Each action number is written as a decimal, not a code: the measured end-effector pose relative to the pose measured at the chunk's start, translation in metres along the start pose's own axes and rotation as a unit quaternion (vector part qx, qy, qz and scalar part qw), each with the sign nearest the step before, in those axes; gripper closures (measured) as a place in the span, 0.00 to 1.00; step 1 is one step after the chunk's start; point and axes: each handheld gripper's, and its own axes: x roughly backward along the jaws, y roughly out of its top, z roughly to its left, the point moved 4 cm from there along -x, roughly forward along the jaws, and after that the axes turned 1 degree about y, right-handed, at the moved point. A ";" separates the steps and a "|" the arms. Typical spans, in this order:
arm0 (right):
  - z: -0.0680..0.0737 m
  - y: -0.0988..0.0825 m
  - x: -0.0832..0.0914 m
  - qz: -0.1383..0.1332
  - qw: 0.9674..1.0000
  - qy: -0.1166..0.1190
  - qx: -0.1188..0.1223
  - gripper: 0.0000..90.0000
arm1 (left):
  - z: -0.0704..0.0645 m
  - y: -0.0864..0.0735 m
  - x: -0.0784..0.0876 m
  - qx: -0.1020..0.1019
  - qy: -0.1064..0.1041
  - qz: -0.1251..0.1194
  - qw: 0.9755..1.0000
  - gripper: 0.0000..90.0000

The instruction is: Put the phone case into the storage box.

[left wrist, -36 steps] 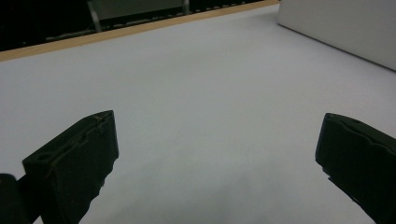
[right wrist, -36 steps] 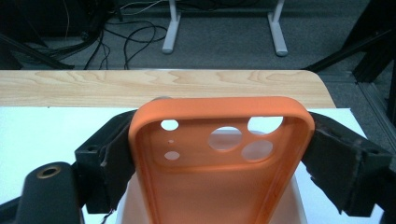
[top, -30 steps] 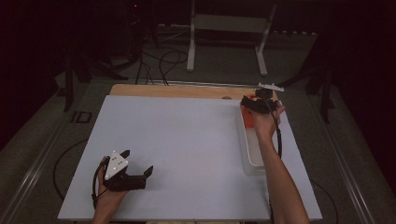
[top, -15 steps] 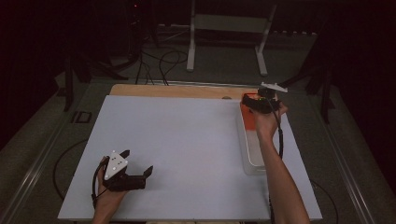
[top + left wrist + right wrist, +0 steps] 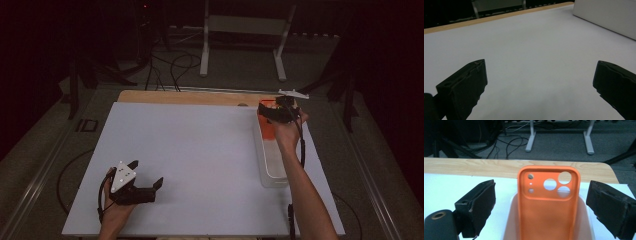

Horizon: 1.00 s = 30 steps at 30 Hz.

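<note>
Phone case [image 5: 548, 205], orange, leans up in the far end of the clear bin [image 5: 272, 167], so it stays put. Right gripper [image 5: 541, 207] has just let its jaws go wide; they sit beside the case, not touching. Left gripper [image 5: 146, 179] rests open on the white table [image 5: 200, 150], waiting.

a tray [image 5: 272, 176] sits along the right edge of the table [image 5: 200, 150], running from near to far. a phone case [image 5: 548, 202] stands in its far end, leaning up past the rim. the right gripper [image 5: 265, 111] hangs over that far end, its jaws either side of the case, apart from it. the left gripper [image 5: 147, 181] rests at the near left corner, well apart from the tray.
</note>
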 end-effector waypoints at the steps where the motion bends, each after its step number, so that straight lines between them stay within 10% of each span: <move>1: 0.001 0.000 0.001 0.000 1.000 0.004 0.003 0.10 | 0.000 0.000 0.000 0.000 0.000 0.000 1.000 0.00; 30: 0.027 -0.019 0.047 -0.002 0.994 0.101 0.038 0.10 | -0.001 0.000 -0.001 0.000 -0.002 0.001 1.000 0.00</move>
